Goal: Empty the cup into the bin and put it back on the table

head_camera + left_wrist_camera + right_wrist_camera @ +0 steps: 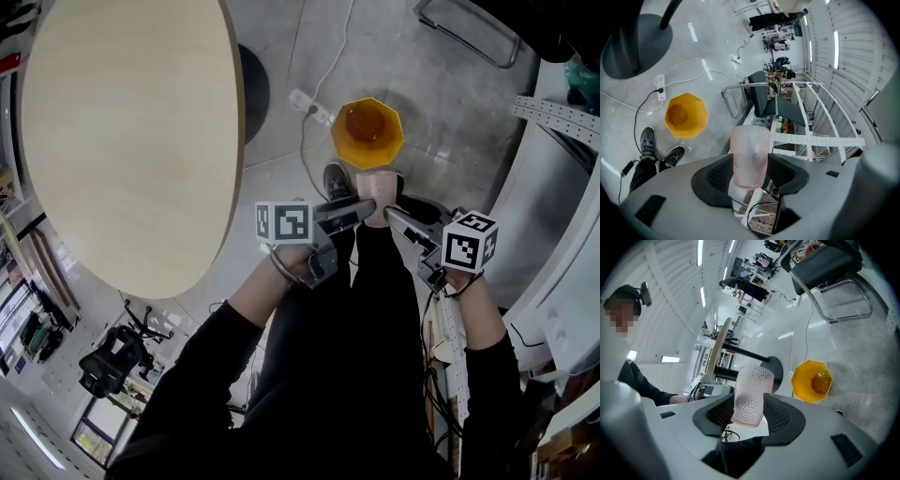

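A pink, dimpled, translucent cup (380, 190) hangs over the floor in front of the person's legs, and both grippers pinch it from opposite sides. My left gripper (353, 215) is shut on the cup (750, 157), as is my right gripper (401, 218) in its own view of the cup (751, 397). Nothing shows inside the cup. Just beyond it on the floor stands the yellow bin (367, 133), which holds an orange-brown lump (821, 382). The round wooden table (131, 141) fills the left of the head view.
A dark shoe (337, 180) stands beside the bin (686, 116). Near it on the floor lie a white power strip (309, 105) and its cable. The table's dark base (635, 44) and a metal-framed chair (834, 282) are close. White shelving (553, 187) lines the right.
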A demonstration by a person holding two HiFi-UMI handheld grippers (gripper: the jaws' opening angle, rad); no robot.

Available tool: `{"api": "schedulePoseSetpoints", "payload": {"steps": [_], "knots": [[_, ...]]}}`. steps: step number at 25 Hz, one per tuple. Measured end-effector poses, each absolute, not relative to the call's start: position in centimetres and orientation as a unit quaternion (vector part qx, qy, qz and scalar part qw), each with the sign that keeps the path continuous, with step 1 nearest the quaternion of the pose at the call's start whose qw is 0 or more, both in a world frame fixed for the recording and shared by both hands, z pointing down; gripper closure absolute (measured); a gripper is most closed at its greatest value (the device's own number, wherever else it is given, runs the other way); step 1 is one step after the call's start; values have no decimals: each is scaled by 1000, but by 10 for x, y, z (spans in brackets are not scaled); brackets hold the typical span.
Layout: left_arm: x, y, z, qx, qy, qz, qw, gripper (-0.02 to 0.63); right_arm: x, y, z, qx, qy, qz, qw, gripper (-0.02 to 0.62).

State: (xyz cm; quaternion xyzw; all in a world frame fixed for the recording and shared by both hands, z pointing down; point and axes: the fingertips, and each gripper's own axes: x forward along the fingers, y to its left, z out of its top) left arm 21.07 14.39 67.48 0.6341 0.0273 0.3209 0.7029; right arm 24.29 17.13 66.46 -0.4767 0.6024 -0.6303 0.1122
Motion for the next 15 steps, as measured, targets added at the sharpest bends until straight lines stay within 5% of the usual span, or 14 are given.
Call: {"api": "schedulePoseSetpoints", "payload": {"steps": [15], "knots": [[234, 139, 568, 763, 110, 319, 551, 364, 262, 167, 560, -504, 680, -529, 64, 393]]}}
